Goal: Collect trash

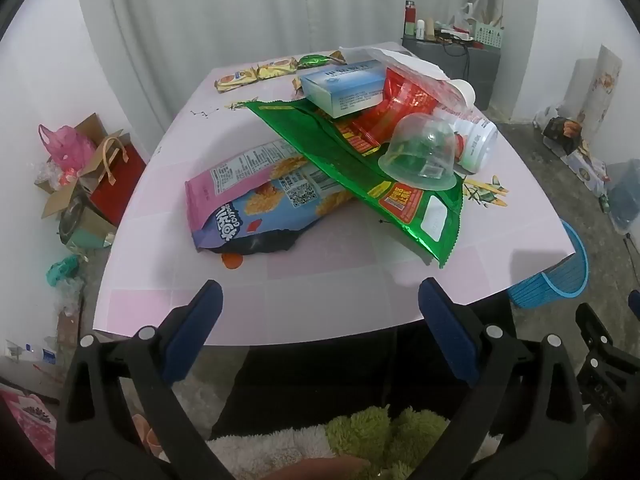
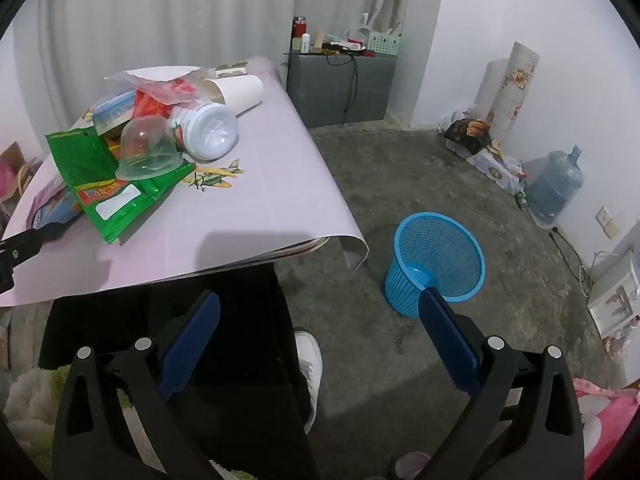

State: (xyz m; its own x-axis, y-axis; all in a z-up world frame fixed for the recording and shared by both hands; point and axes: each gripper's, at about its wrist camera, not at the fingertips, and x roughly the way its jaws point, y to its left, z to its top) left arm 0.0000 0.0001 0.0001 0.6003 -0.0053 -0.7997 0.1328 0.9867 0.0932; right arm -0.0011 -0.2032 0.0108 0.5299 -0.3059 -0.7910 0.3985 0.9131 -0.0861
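We hold both grippers wide open and empty; the trash pile lies ahead of the left gripper, nearer than the right gripper.

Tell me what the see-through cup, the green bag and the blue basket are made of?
Cup: probably thin clear plastic; things show through it. Green bag: looks like shiny foil-type plastic film, creased, with a zigzag edge. Basket: likely hard blue plastic, moulded with open slats.
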